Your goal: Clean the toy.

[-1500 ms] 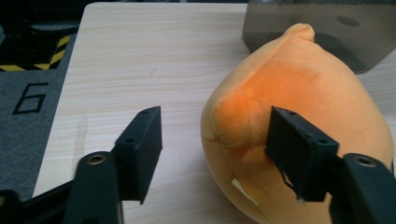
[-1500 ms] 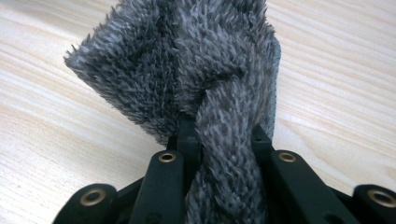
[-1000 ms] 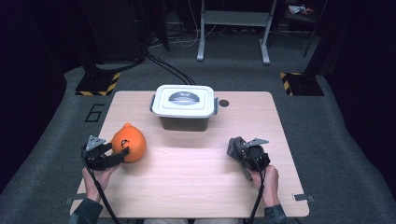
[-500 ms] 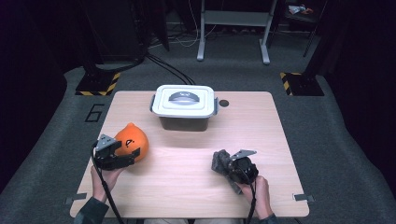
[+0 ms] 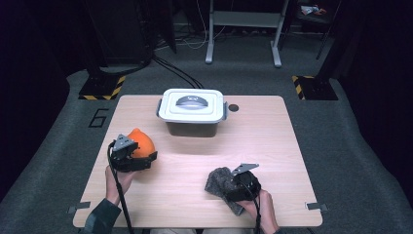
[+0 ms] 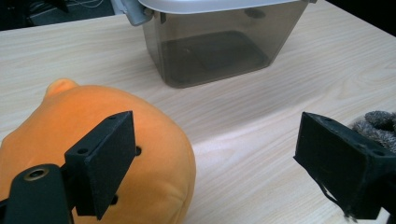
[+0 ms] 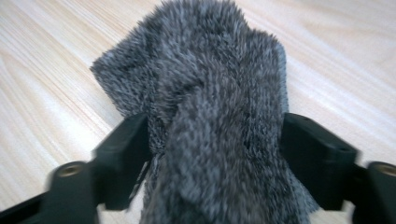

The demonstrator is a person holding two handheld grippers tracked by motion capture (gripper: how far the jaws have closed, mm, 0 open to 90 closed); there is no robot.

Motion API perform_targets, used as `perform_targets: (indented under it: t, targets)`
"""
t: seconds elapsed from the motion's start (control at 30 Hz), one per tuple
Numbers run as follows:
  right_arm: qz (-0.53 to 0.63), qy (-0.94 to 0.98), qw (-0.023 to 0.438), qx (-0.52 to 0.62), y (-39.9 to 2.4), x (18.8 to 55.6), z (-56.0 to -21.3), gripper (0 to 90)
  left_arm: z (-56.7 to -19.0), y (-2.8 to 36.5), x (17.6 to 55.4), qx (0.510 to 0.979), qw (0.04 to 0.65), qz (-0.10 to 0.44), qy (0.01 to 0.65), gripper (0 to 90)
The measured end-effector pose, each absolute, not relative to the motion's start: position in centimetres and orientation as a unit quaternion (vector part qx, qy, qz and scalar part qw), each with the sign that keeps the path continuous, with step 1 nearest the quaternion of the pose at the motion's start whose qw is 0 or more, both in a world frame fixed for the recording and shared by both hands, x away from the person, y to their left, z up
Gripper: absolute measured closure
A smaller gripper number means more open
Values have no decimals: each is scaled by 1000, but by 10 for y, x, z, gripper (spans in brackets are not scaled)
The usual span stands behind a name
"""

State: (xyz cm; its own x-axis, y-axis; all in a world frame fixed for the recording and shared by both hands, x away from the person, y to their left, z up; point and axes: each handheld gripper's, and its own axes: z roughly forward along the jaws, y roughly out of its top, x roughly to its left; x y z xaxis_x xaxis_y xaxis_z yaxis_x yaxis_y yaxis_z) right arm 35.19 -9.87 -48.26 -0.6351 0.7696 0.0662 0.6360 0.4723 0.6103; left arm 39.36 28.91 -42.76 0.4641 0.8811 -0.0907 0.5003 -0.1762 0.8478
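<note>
An orange plush toy (image 5: 141, 142) lies at the table's left. My left gripper (image 5: 147, 159) sits against its near side. In the left gripper view the left jaw overlaps the plush (image 6: 93, 107); the left gripper (image 6: 217, 140) has just been opening and stands wide, pressing nothing. A grey fuzzy cloth (image 5: 217, 179) lies at the front middle of the table. My right gripper (image 5: 227, 188) reaches it from the right. Its jaws have just been opening, and the cloth (image 7: 201, 60) bulges up between the right gripper (image 7: 212, 135) jaws, brushing both.
A dark translucent container (image 5: 192, 109) with a white clip-on lid stands at the back middle of the wooden table (image 5: 272, 136); in the left gripper view the container (image 6: 215, 46) looks empty. The grey cloth (image 6: 376, 122) peeks in at that view's right edge. Dark floor surrounds the table.
The left gripper slid right along the orange plush. The right gripper moved left and nearer the front edge, and the grey cloth now spreads out in front of it.
</note>
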Motion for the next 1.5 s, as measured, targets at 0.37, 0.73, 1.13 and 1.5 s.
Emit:
perform_targets:
  t: [0.37,0.73,1.13,1.5]
  targets:
    - [347,805,159,455,-159,361,-466,35,-415,278,419,735,439,213,470,120]
    - [324,746,193,548,-235,384,-502,0,-403,264,448,741,429,218,468,120]
    - [301,740,213,562,-251,395,-522,0,-399,256,480,739,414,230,479,120]
    - [306,742,223,554,-251,398,-528,0,-395,240,512,747,395,249,474,120]
